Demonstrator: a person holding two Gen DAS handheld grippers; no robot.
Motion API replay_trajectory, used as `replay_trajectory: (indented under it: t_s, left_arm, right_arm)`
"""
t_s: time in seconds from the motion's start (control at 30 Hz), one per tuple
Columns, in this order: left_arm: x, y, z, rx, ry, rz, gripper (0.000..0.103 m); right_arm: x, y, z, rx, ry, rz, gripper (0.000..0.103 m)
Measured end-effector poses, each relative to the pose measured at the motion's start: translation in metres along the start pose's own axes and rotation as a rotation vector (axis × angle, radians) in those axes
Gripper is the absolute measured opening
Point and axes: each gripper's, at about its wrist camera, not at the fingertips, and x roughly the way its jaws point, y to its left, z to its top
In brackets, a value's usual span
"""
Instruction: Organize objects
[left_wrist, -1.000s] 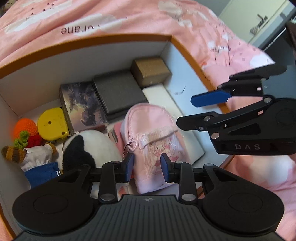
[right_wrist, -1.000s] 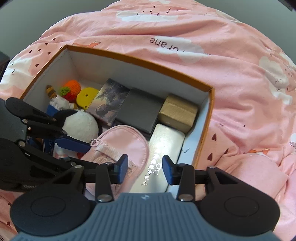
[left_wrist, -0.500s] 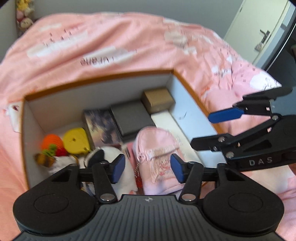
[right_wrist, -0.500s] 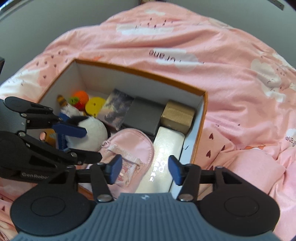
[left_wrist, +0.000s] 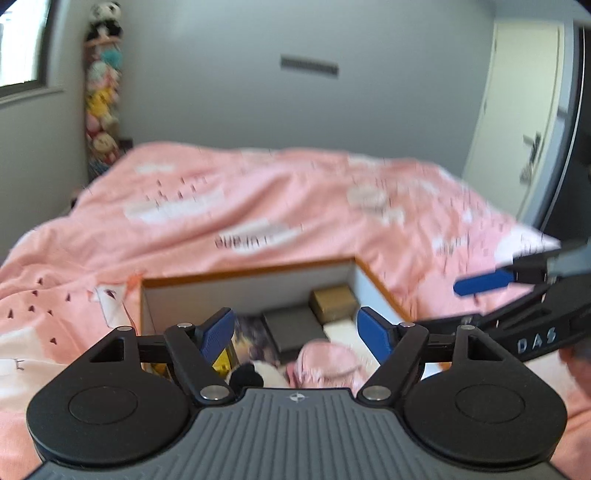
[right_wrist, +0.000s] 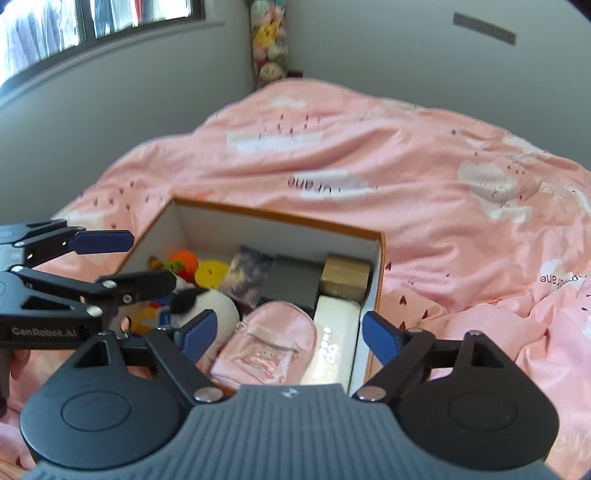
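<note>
Open box (right_wrist: 375, 280) with orange rim sitting on the bed (right_wrist: 424, 177), on a pink quilt with clouds. Inside, along the far wall: orange knit toy (right_wrist: 185, 258), yellow disc (right_wrist: 212, 272), picture book (right_wrist: 245, 275), dark grey case (right_wrist: 293, 278), tan block (right_wrist: 345, 275) in the right far corner. Nearer: panda plush (right_wrist: 212, 304) on the left, pink pouch (right_wrist: 269, 343) in the middle, white slab (right_wrist: 334, 343) against the right wall, just beside the pouch.

Left gripper (left_wrist: 297, 332) spread wide, jaws just having been opening, nothing between them; hovering above the near end of the box, clear of the contents. Right gripper (right_wrist: 286, 334) likewise spread, jaws just having been opening, empty, hanging over the pouch and slab without touching. Each gripper visible at the edge of the other's view, side by side and apart.

Beyond the bed: grey wall, a column of plush toys (left_wrist: 101, 99) in the corner, a window (right_wrist: 74, 22), a white door (left_wrist: 524, 122). Left view blurred.
</note>
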Motion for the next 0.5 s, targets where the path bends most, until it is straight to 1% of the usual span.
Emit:
replay_trajectory:
  t_s: [0.1,0.2,0.27,0.33,0.4,0.5]
  left_arm:
    - [-0.016,-0.001,-0.004,0.006,-0.088,0.038,0.095]
    - [-0.027,-0.004,-0.009,0.06,-0.157,0.088,0.095]
    - [-0.03,-0.005,-0.012,0.093,-0.167,0.15,0.095]
    - [-0.031,-0.006,-0.017,0.112,-0.174,0.193,0.095]
    - [-0.032,-0.003,-0.023,0.101,-0.172,0.2,0.095]
    - [-0.028,0.003,-0.031,0.059,-0.141,0.188,0.095]
  right_arm:
    - [-0.013,0.007,-0.009,0.044,-0.066,-0.001,0.093]
    - [-0.022,0.013,-0.02,0.098,-0.138,-0.002,0.096]
    - [-0.026,0.018,-0.028,0.12,-0.184,-0.021,0.097]
    - [-0.029,0.023,-0.037,0.136,-0.216,-0.046,0.097]
    - [-0.031,0.028,-0.045,0.146,-0.247,-0.08,0.098]
    - [-0.033,0.037,-0.056,0.128,-0.279,-0.11,0.099]
